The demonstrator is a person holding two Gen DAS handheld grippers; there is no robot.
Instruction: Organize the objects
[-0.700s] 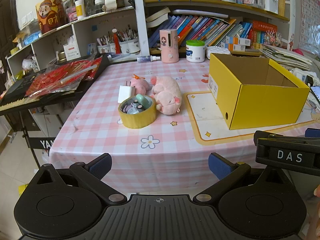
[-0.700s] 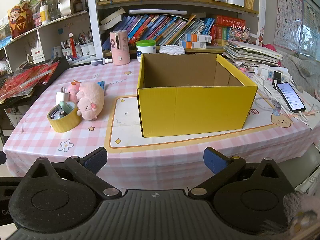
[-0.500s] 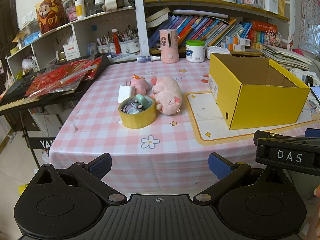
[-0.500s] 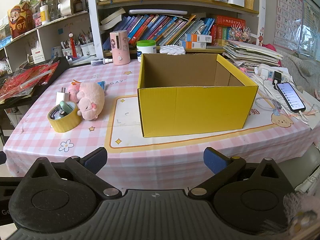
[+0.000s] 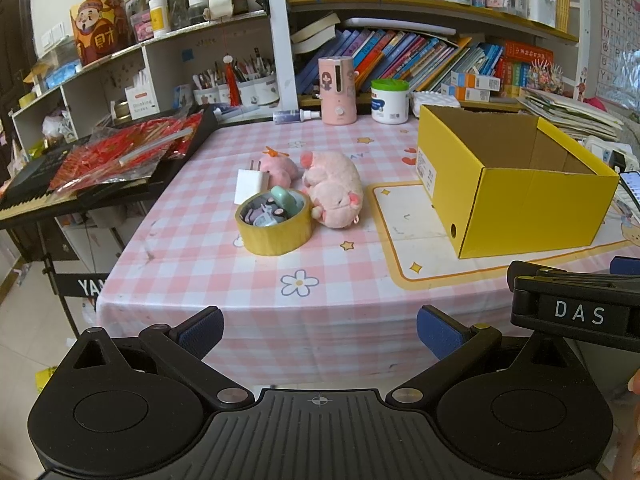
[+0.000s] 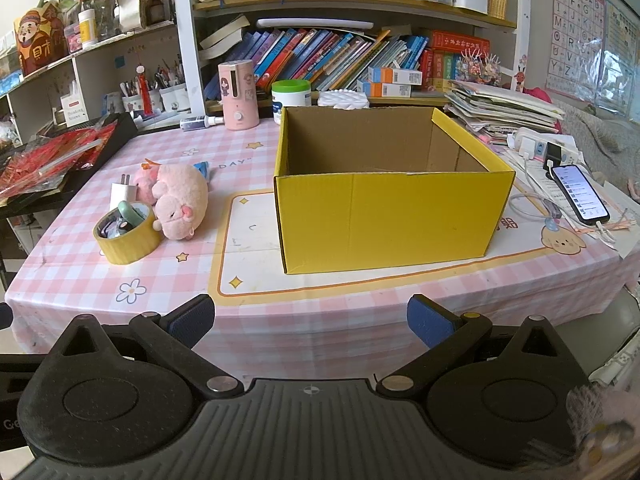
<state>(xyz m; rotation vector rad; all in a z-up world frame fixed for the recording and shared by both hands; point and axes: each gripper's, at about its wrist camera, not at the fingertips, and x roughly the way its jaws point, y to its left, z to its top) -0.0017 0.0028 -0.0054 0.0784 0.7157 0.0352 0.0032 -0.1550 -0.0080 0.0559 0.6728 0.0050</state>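
Note:
An open yellow cardboard box (image 5: 516,192) (image 6: 384,216) stands on the pink checked table (image 5: 328,280) (image 6: 168,264); nothing shows inside it. To its left lie a pink plush pig (image 5: 334,190) (image 6: 180,200), a smaller pink plush (image 5: 278,168), a white charger plug (image 5: 250,184) (image 6: 122,194) and a yellow tape roll (image 5: 274,222) (image 6: 128,236) with small items inside. My left gripper (image 5: 318,330) hangs open before the table's front edge, in line with the tape roll. My right gripper (image 6: 310,318) is open too, in front of the box. Neither holds anything.
A pink dispenser (image 5: 337,90), a white jar (image 5: 390,100) and a spray bottle (image 5: 296,115) stand at the table's back. Bookshelves rise behind. A keyboard with red packets (image 5: 120,156) sits left; a phone (image 6: 580,194), cables and paper stacks (image 6: 500,108) lie right of the box.

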